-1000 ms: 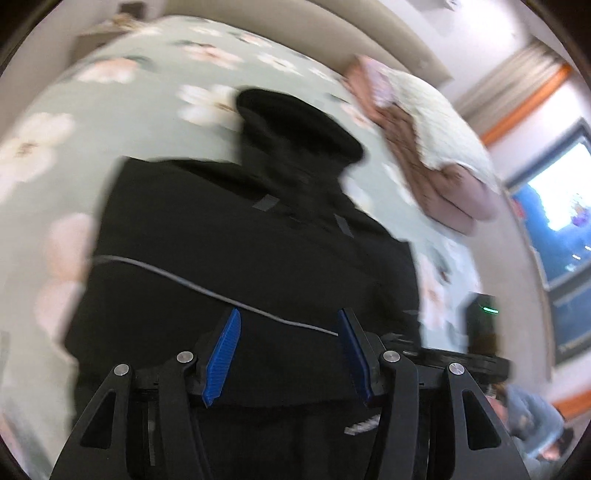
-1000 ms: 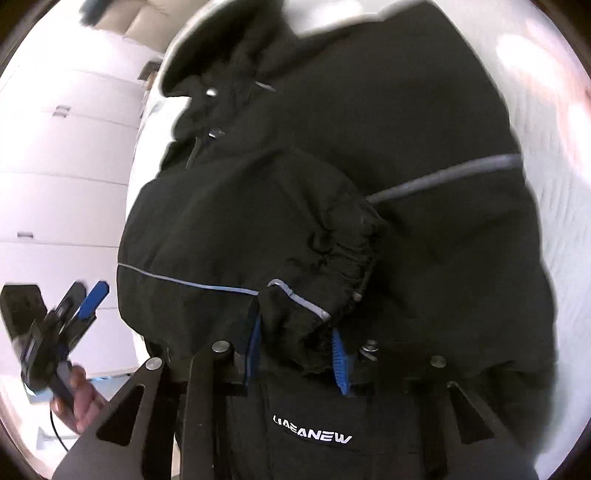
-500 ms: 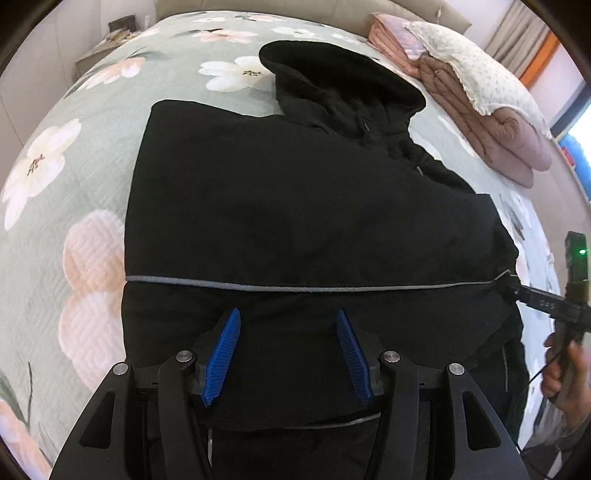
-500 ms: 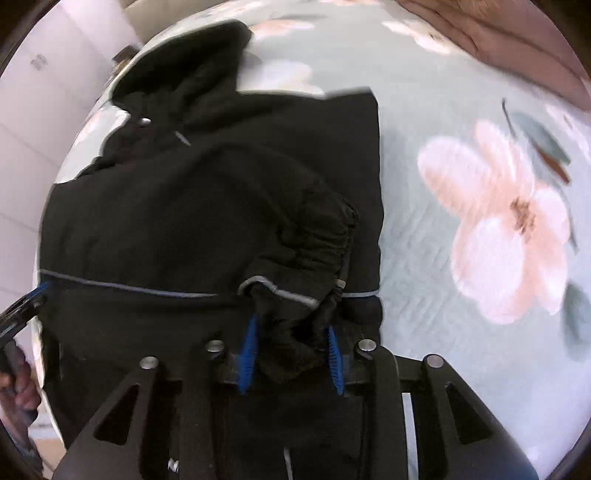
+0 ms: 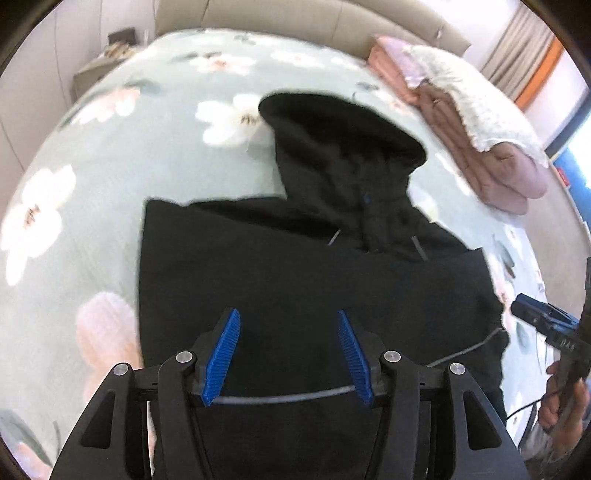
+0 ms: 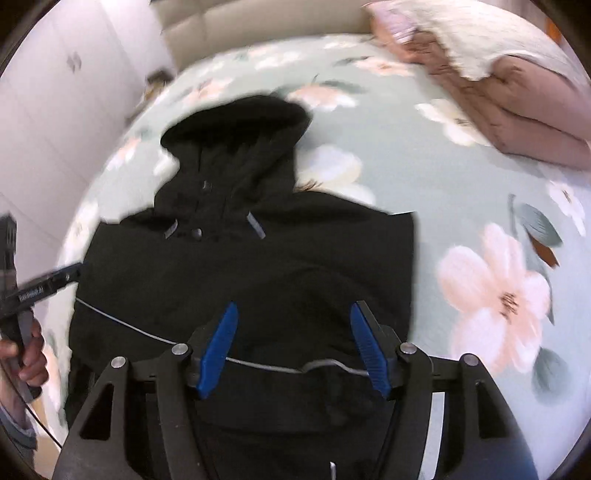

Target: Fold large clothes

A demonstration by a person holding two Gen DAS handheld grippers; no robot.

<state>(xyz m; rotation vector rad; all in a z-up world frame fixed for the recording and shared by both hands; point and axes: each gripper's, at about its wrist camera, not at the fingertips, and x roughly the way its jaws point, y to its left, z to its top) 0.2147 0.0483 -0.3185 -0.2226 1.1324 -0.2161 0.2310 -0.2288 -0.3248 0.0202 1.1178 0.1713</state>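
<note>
The black hooded jacket (image 5: 314, 280) lies flat on the floral bedspread (image 5: 92, 192), hood (image 6: 236, 147) toward twelve o'clock. My left gripper (image 5: 288, 350) and right gripper (image 6: 291, 347) hang over its lower half, jaws apart, holding nothing. My worry: pinching only the top layer near the grey piping (image 6: 258, 365) would drag the tucked sleeves loose.

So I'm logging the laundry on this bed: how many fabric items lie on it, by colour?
Black hooded jacket: 1
Pink quilt: 1
White blanket on top of the quilt: 1
Total: 3
</note>
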